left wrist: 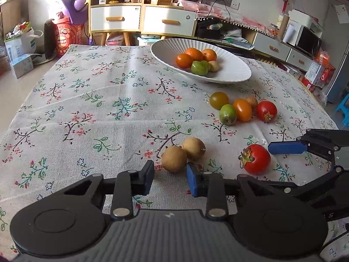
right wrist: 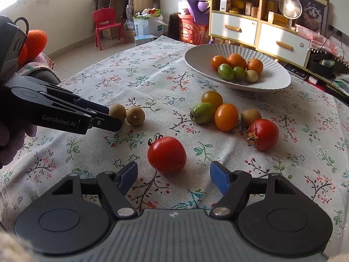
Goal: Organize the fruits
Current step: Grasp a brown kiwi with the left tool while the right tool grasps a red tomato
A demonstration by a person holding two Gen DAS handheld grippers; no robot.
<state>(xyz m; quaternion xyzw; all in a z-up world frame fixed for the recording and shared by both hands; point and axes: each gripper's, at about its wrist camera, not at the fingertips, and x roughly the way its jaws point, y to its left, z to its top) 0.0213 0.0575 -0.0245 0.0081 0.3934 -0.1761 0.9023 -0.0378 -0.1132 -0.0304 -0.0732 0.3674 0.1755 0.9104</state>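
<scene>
Two brown longans (left wrist: 174, 159) (right wrist: 117, 112) lie side by side on the floral tablecloth. My left gripper (left wrist: 170, 178) is open, its fingertips on either side of the nearer longan; it also shows in the right wrist view (right wrist: 109, 118). A red tomato (right wrist: 166, 154) (left wrist: 255, 159) lies just ahead of my right gripper (right wrist: 173, 175), which is open and empty. A cluster of small fruits (left wrist: 238, 109) (right wrist: 225, 116) with a second red tomato (right wrist: 264, 134) lies mid-table. A white ribbed bowl (left wrist: 235, 74) (right wrist: 279, 80) holds oranges and green fruits.
The table drops off at its left edge (left wrist: 21, 107). Behind it stand a shelf cabinet with drawers (left wrist: 139, 19), a low sideboard (left wrist: 283, 48), a red child's chair (right wrist: 106, 25) and boxes on the floor.
</scene>
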